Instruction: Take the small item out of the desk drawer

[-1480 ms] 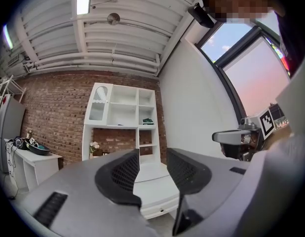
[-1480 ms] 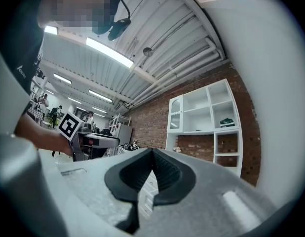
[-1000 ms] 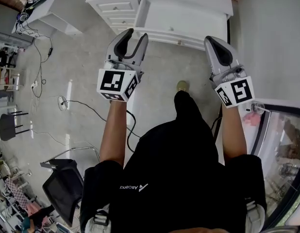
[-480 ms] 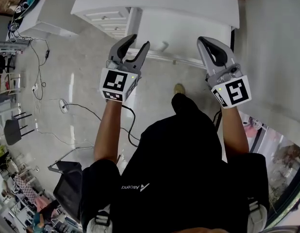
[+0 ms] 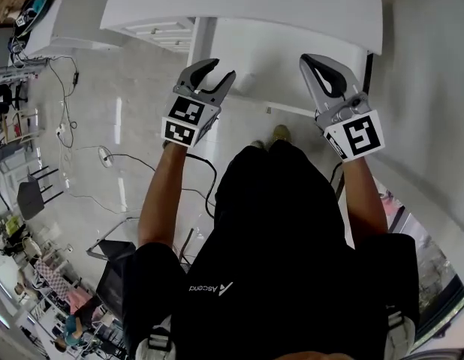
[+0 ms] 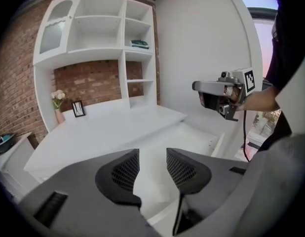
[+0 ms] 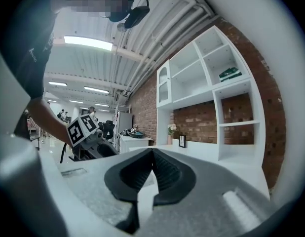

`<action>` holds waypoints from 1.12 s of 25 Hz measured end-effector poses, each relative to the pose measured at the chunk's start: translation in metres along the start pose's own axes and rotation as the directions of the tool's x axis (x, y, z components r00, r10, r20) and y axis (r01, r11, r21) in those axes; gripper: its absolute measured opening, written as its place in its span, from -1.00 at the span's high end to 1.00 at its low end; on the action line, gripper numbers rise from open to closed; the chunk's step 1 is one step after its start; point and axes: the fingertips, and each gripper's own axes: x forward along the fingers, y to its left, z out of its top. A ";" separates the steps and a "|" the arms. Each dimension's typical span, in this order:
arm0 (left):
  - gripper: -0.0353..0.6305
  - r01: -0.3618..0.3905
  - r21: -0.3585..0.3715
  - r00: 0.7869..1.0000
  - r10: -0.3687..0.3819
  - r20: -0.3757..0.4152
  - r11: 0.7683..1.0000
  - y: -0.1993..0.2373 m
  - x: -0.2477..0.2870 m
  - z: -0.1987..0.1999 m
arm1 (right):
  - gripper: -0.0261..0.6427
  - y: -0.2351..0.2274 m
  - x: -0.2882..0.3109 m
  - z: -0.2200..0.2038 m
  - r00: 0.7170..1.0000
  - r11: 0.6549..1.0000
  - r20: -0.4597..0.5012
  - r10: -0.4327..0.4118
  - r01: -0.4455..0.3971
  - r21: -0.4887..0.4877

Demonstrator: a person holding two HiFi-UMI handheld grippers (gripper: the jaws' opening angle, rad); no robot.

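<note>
1. Two hand-held grippers hang above the open drawer (image 5: 286, 58) of a white desk (image 5: 247, 2), seen from the head view over the person's black shirt (image 5: 284, 253).
2. Left gripper (image 5: 219, 69) is released: its jaws stand apart with nothing between them, only the drawer's pale floor showing through the gap.
3. Right gripper (image 5: 310, 59) is clenched, its dark pads meeting at the tips on nothing, in its own view.
4. Drawer sits pulled out below the desk top, toward the person, with a low side wall at its right end in the left gripper view; both grippers are over it, clear of its surfaces.
5. Small item cannot be made out in any view; the visible part of the drawer floor reads as plain white.
6. On the desk's far left corner stand a vase of flowers (image 6: 57, 102) and a small picture frame (image 6: 78, 108), against a brick wall under white shelves (image 6: 100, 31).
</note>
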 end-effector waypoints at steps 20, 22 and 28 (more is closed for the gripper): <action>0.39 0.355 -0.161 0.698 -0.376 -0.610 0.921 -0.032 0.122 -0.128 | 0.92 -0.045 0.030 -0.052 0.992 0.994 -0.115 -0.056 0.066 0.085; 0.39 0.363 -0.199 0.650 -0.400 -0.646 0.910 -0.035 0.127 -0.139 | 0.92 -0.049 0.031 -0.057 0.991 0.994 -0.120 -0.055 0.067 0.091; 0.38 0.366 -0.254 0.554 -0.429 -0.714 0.895 -0.041 0.144 -0.162 | 0.92 -0.065 0.032 -0.067 0.989 0.990 -0.130 -0.072 0.087 0.113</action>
